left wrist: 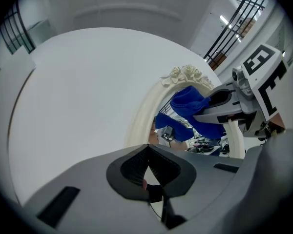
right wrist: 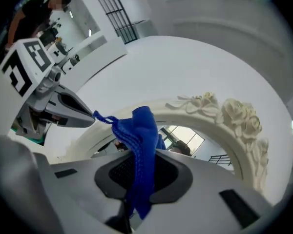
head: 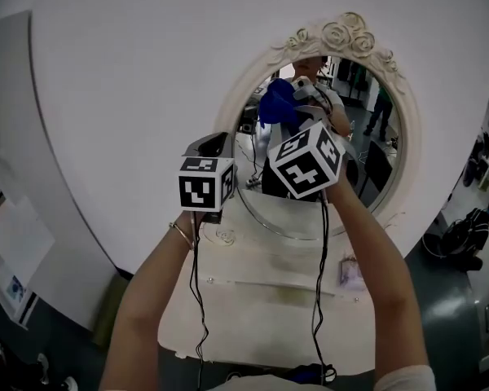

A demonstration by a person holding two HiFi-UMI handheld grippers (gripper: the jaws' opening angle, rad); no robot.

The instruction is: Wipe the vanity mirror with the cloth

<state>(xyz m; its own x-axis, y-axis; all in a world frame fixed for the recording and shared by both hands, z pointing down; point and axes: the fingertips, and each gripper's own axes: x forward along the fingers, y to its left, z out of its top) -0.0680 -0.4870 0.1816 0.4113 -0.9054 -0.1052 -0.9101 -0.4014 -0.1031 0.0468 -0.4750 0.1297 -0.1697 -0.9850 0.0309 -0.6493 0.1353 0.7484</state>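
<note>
The oval vanity mirror [head: 367, 165] has a cream frame topped with carved roses [head: 346, 32]. My right gripper [head: 297, 119] is shut on a blue cloth [head: 275, 104] and holds it up against the upper left of the glass. In the right gripper view the cloth [right wrist: 141, 140] hangs out of the jaws, just under the frame [right wrist: 234, 113]. My left gripper [head: 220, 142] is by the frame's left side, shut and holding nothing [left wrist: 147, 177]. In the left gripper view the cloth [left wrist: 188, 101] shows beyond it. The left gripper's tip [right wrist: 85, 113] is close to a corner of the cloth.
The mirror stands on a white vanity table [head: 269, 300] in front of a large white rounded panel [head: 130, 72]. A small packet [head: 348, 274] lies at the table's right. Cables hang from both grippers. A black bag [head: 464, 235] sits on the floor to the right.
</note>
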